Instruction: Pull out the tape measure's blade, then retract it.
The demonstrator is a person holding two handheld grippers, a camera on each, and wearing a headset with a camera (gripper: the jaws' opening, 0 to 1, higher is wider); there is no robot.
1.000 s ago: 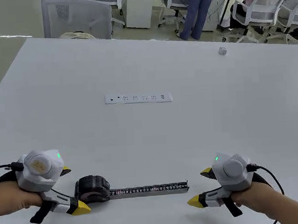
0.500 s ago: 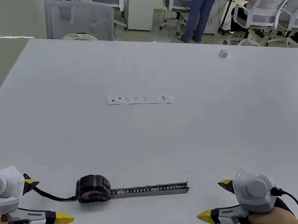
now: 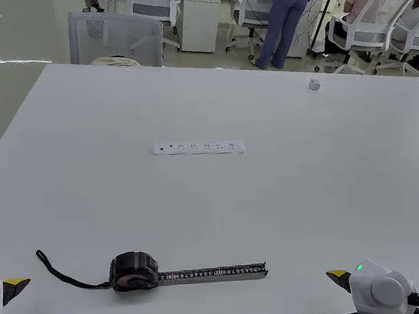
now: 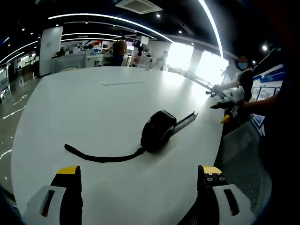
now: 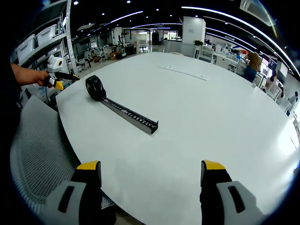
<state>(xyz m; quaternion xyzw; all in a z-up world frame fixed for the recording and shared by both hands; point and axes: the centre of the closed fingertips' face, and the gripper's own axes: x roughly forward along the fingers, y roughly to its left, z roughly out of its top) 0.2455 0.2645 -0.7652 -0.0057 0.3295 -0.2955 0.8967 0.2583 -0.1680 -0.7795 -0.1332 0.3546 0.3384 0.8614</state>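
Note:
A black tape measure [image 3: 133,271] lies on the white table near its front edge, its blade [image 3: 214,273] drawn out to the right and lying flat. Its black wrist strap [image 3: 59,273] trails off to the left. My left gripper [image 3: 39,305] is open at the bottom left corner, well clear of the case. In the left gripper view the tape measure [image 4: 158,130] lies ahead between the wide-apart jaws of the left gripper [image 4: 140,174]. My right gripper [image 3: 321,297] is open at the bottom right, short of the blade's end [image 5: 152,126]. The right gripper [image 5: 150,168] holds nothing.
A flush power strip [image 3: 198,148] sits in the table's middle and a small grey object [image 3: 314,85] at the far right. Office chairs [image 3: 115,35] and a standing person [image 3: 281,19] are beyond the far edge. The table's front edge [image 5: 89,154] is just under both grippers.
Both grippers have drawn back toward me and away from the tape measure, the left one leaving the case. The tape measure stays put with its blade out. The head view has tilted.

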